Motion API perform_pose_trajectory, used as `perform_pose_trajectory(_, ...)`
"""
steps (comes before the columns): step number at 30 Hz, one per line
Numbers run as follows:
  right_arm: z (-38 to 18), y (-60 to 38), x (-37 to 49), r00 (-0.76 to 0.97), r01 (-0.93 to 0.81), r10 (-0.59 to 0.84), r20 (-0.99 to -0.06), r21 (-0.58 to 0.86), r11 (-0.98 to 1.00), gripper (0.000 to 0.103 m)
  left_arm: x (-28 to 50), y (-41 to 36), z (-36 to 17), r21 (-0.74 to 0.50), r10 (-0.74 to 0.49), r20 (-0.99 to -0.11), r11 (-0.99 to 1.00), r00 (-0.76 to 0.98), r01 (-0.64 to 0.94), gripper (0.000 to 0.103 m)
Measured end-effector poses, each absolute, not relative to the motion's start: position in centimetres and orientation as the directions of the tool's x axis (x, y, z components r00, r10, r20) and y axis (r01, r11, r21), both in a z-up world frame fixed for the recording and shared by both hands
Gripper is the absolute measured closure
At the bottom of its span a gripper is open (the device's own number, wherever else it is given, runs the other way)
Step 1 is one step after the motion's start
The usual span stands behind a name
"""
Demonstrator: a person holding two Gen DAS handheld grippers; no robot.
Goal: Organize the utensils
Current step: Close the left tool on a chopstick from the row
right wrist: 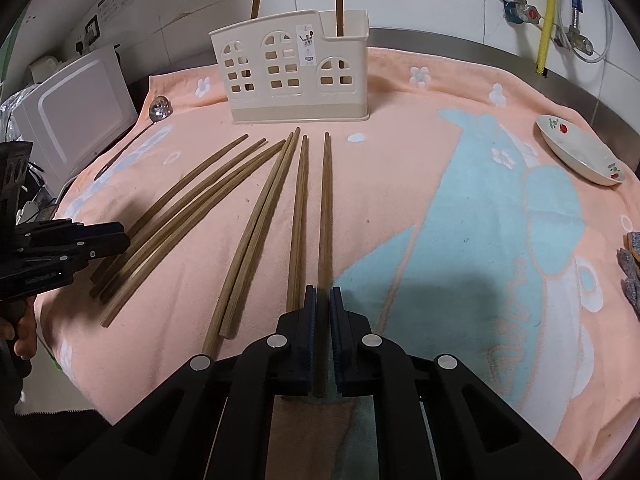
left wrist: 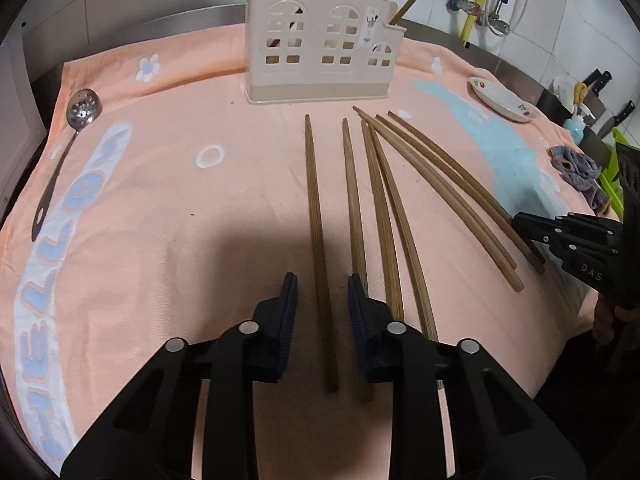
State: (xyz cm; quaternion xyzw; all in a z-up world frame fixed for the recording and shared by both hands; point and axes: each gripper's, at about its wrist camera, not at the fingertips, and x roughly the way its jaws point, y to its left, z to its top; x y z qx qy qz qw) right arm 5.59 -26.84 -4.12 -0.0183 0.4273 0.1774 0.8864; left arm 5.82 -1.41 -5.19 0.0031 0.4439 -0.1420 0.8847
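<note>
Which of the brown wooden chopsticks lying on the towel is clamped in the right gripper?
The rightmost brown wooden chopstick, lying apart from the others; the right gripper is shut on its thick end.

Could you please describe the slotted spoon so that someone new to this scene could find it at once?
Start at the cream utensil holder at the back of the peach towel. Look to the towel's far left edge: the slotted spoon lies there alone, the only metal utensil, apart from the wooden chopsticks.

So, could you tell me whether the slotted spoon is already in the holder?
No, the slotted spoon lies on the towel, well left of the holder.
</note>
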Motion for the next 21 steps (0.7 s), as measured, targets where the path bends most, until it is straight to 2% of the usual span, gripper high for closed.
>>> perform_pose_trajectory(18,-4.23,-26.34,5.16,0.592,-0.333,0.269,-0.759,0.073,0.94,0.096,6.56,-1.97,-5.37,-0.099,-0.222,-0.797,0.965,0.561,0.241,0.082)
perform_pose_trajectory(21,-4.14,-26.41,5.08,0.596,-0.331,0.273,-0.756,0.078,0.94,0.096,6.68,-1.86,-5.33,-0.093,-0.205,-0.799,0.971,0.565,0.221,0.089)
